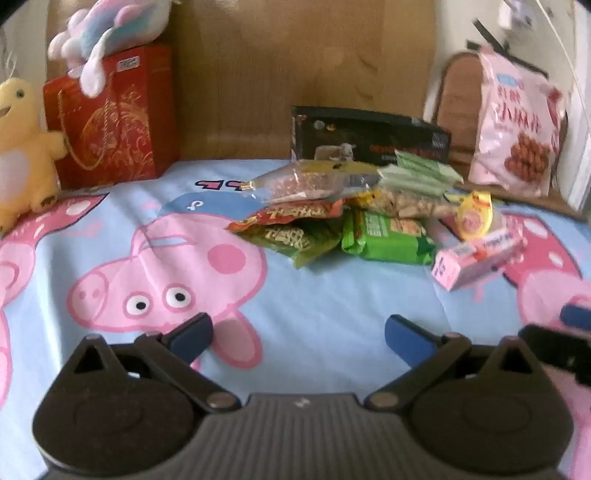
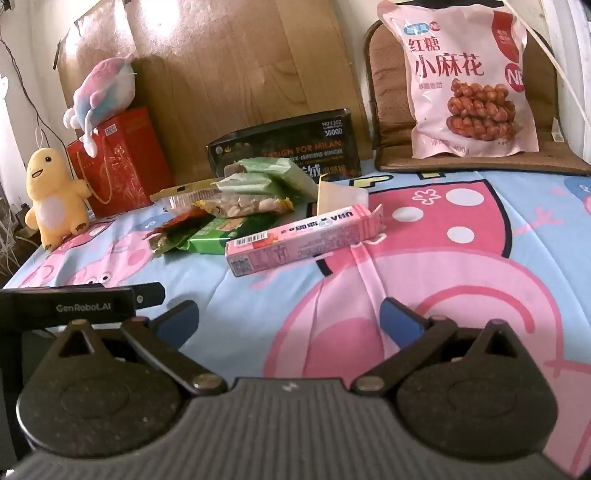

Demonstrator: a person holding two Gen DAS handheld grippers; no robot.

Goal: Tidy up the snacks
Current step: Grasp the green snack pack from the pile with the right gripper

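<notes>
A heap of snack packets [image 1: 343, 206] [image 2: 229, 199] lies on the cartoon bedsheet [image 1: 314, 295] [image 2: 461, 258]: red and green wrappers, a clear bag of nuts, pale green bars. A long pink box [image 1: 476, 258] [image 2: 306, 240] lies at the heap's right edge. A big pink bag of twisted biscuits [image 1: 517, 122] [image 2: 469, 81] leans on a brown cushion behind. My left gripper [image 1: 299, 338] hovers open over the sheet, short of the heap. Just before the pink box, my right gripper [image 2: 290, 321] is open and holds nothing. The left gripper's body [image 2: 74, 302] shows in the right wrist view.
A black box [image 1: 369, 138] [image 2: 288, 144] stands behind the heap against a wooden board. A red gift bag [image 1: 110, 118] [image 2: 118, 162], a pastel plush on top of it [image 1: 103, 33] [image 2: 103, 92], and a yellow plush [image 1: 22, 147] [image 2: 55, 192] stand at the left.
</notes>
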